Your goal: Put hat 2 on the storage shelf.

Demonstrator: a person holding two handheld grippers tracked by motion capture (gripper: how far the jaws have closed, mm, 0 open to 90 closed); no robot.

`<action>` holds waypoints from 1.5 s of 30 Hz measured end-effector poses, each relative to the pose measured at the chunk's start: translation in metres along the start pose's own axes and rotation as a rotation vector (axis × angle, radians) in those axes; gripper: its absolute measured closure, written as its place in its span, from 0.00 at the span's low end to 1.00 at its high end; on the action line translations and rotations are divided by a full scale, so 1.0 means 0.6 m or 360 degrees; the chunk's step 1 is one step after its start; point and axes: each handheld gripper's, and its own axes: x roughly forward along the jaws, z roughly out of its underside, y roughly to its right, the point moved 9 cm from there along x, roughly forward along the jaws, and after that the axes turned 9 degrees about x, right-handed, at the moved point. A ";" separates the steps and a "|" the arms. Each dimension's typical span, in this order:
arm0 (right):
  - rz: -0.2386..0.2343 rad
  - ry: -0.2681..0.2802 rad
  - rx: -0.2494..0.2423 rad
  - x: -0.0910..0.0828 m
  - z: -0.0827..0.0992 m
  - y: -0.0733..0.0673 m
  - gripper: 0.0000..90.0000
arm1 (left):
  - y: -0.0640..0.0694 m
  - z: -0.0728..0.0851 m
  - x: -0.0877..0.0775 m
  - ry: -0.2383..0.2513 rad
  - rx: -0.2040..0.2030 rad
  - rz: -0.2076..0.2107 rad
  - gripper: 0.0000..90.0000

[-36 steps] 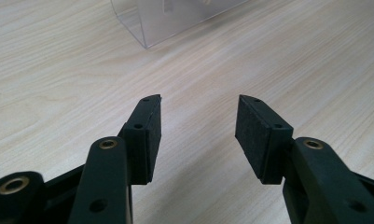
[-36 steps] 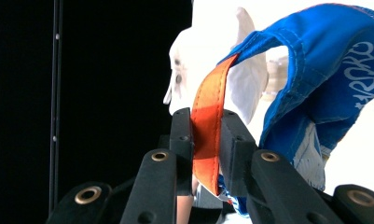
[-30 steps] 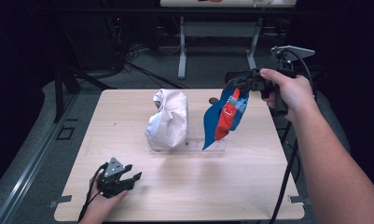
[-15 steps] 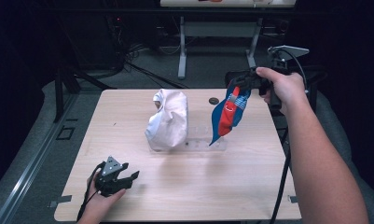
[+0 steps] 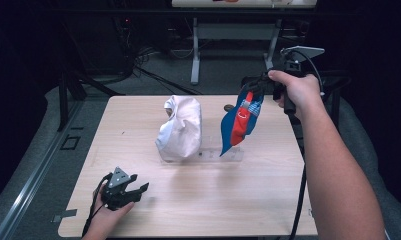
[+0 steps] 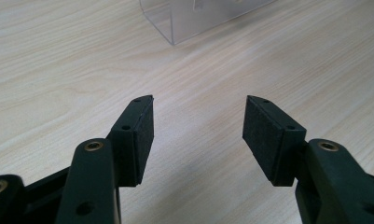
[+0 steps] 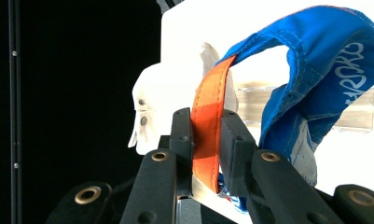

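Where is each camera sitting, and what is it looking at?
High view: above the person's side, looking forward and down on the table; both forearms and hands show.
Left gripper view: rides the left gripper, looking low across the table at a clear stand; its open jaws show.
Right gripper view: rides the right gripper, whose jaws pinch the blue and orange bag.
Shared: the high view and the right gripper view both show the white bag.

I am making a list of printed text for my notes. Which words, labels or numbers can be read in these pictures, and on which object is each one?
White lettering on the blue and orange fabric item, in the right gripper view: it stands sideways, too unclear to read with certainty.
Light marks on the same item in the high view: too small to read.
White bag: no text visible.
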 end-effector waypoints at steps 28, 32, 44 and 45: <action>0.0133 -0.0066 -0.0044 0.066 0.010 0.029 0.86 | -0.001 0.001 -0.002 -0.0005 -0.0014 -0.0001 0.49; 0.0142 -0.0075 -0.0044 0.073 0.012 0.034 0.85 | -0.001 0.002 -0.002 -0.0007 -0.0013 0.0000 0.49; 0.0185 -0.0047 -0.0051 0.068 0.012 0.042 0.83 | -0.002 0.001 -0.003 -0.0002 -0.0016 -0.0003 0.49; 0.0197 -0.0050 -0.0026 0.067 0.014 0.041 0.83 | -0.003 0.001 -0.003 -0.0002 -0.0015 -0.0004 0.49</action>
